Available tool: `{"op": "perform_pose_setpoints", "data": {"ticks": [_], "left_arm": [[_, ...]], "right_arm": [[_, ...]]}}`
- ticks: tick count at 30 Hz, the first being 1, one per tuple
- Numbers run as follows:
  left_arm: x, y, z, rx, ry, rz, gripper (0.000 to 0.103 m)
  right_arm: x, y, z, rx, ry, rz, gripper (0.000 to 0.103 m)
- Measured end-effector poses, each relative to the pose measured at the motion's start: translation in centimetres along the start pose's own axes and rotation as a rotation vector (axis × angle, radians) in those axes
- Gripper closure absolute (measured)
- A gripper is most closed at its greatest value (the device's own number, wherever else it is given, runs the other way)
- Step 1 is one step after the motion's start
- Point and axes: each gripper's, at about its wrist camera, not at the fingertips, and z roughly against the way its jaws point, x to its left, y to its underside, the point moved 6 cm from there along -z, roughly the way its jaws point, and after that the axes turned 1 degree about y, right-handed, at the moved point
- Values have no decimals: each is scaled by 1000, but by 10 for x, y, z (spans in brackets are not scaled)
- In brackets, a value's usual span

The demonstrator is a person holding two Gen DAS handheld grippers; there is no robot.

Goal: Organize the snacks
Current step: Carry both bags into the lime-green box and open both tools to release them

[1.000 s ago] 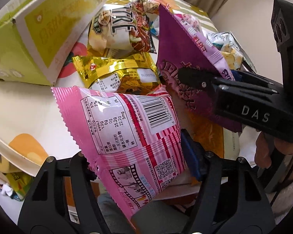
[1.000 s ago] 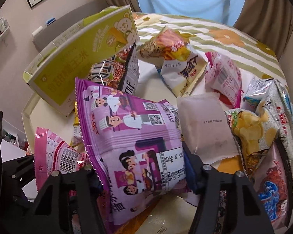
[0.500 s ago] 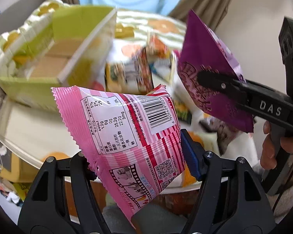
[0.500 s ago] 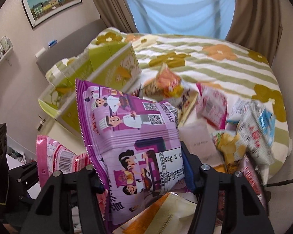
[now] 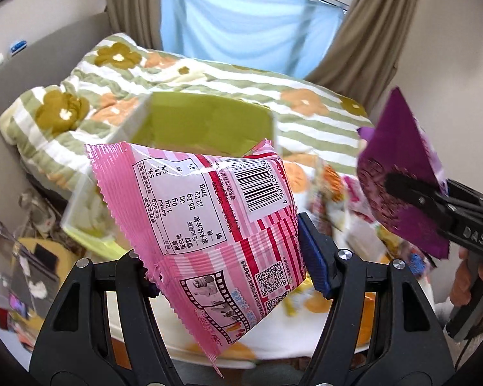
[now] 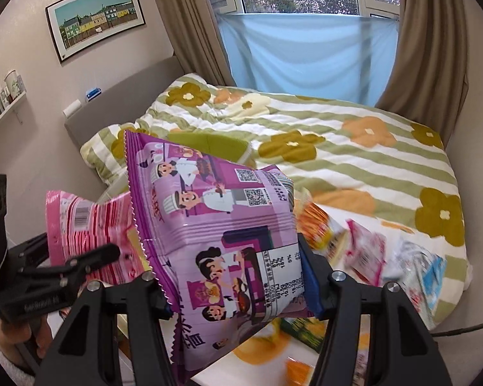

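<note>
Holding a snack bag in each gripper, I am up in the air over the bed (image 6: 386, 167). My left gripper (image 5: 228, 257) pinches the pink bag (image 5: 209, 218). Its two black fingers press on the bag from both sides, and the blue pad on the right finger touches the bag's edge. The bag shows a barcode, a white box of numbers and a little film strip picture. It tilts, with one corner pointing down.

My right gripper (image 6: 235, 283) pinches the purple bag (image 6: 222, 225). The jaws squeeze its lower half. This bag has cartoon cooks in white hats on it. From the right wrist camera, the pink bag (image 6: 87, 228) sits just beside the purple one, on its left. From the left wrist camera, the purple bag (image 5: 399, 173) is off to the right, near but apart from the pink one.

Below and behind both bags is a green box (image 5: 206, 125) with its top open. It looks blurry. More snack bags (image 6: 364, 251) lie in a blurry pile lower down on the right. The bed has a striped cover with big flowers. Behind it hang a blue cloth (image 6: 306, 54) and brown curtains (image 6: 428, 41). A picture of houses (image 6: 95, 19) hangs on the wall.
</note>
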Motion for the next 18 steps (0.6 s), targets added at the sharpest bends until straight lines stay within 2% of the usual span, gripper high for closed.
{"op": "perform_pose_setpoints", "data": {"ticks": [5,9,15,18], "left_arm": [[66,-35,-24,53,-9,-38,38],[104,-45,-48,117,-5,-87,38],[128,-41,-86,225,51,-188,38],[130,-35,-97,264,82,-220,35]], "right_arm": [[45,-26,-29,6,17,-29,48],[79,-41,-54,25,28,-66,48],[119,-48,-91,65,60,-142,48],[123,-45,-105,86,81,-184,48]]}}
